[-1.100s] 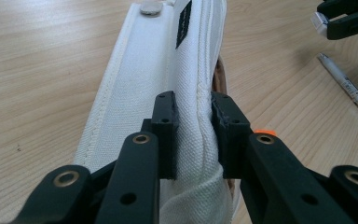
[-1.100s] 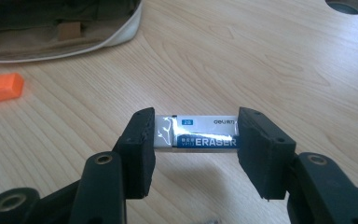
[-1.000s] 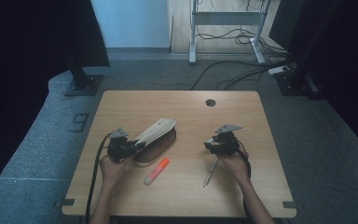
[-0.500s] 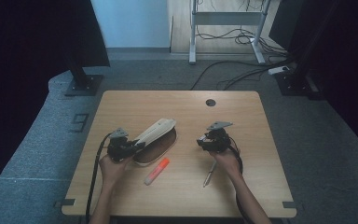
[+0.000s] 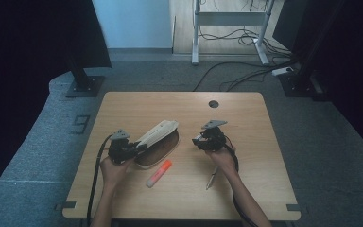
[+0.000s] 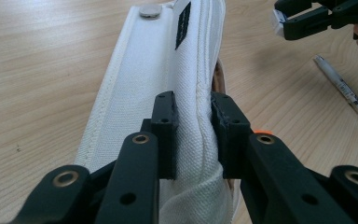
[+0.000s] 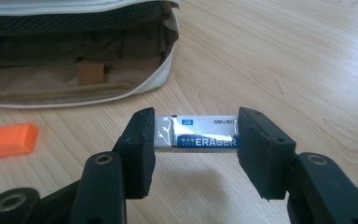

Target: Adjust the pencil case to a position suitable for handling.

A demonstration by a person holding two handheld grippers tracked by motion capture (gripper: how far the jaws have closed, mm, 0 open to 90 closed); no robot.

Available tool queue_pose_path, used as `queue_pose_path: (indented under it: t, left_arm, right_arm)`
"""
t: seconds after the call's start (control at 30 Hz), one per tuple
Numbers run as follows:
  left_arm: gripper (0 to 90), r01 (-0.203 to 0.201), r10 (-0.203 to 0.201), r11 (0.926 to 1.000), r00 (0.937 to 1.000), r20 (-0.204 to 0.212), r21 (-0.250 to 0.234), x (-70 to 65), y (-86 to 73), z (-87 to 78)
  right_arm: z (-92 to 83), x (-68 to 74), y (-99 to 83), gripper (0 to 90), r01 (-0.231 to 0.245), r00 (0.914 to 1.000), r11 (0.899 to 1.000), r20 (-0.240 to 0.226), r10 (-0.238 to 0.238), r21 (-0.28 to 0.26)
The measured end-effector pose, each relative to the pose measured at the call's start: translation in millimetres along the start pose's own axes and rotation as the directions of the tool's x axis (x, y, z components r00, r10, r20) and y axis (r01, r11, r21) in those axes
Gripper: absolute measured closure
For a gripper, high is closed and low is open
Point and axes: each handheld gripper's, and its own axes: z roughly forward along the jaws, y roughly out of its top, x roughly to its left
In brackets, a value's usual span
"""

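At the lower left of the high view, the left gripper [image 5: 134, 148] has its jaws pinched tight on the raised white fabric flap of the open cream canvas pencil case [image 5: 158, 142], which lies on the light wooden table [image 5: 246, 113]. Right of centre, the right gripper [image 5: 197, 140] stands half open, clamping a small white eraser in a blue sleeve [image 7: 196, 132] end to end above the tabletop. An orange highlighter [image 5: 159, 173] and a silver pen [image 5: 212, 177] lie lower in the frame.

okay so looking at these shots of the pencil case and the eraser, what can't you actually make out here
- Pencil case interior: in the right gripper view the top edge cuts it off and its pockets lie in shadow, so any contents are unclear.
- Eraser: the right gripper jaws cover both ends; the small print is too small.
- Orange marker: cut by the left edge.
- Pen: cut by the right edge of the left gripper view.
- Left gripper: the white flap it pinches hides the case opening.
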Motion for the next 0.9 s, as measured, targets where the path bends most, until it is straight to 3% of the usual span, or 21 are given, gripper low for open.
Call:
queue_pose_path:
  t: [0.9]
  left_arm:
    - [72.6,0.000,0.000,1.0000,1.0000,0.008,-0.005,0.1,0.2,-1.4]
  right_arm:
    - [31.9,16.0,25.7,47.5,0.045,0.9984,0.999,-0.032,-0.045,-0.001]
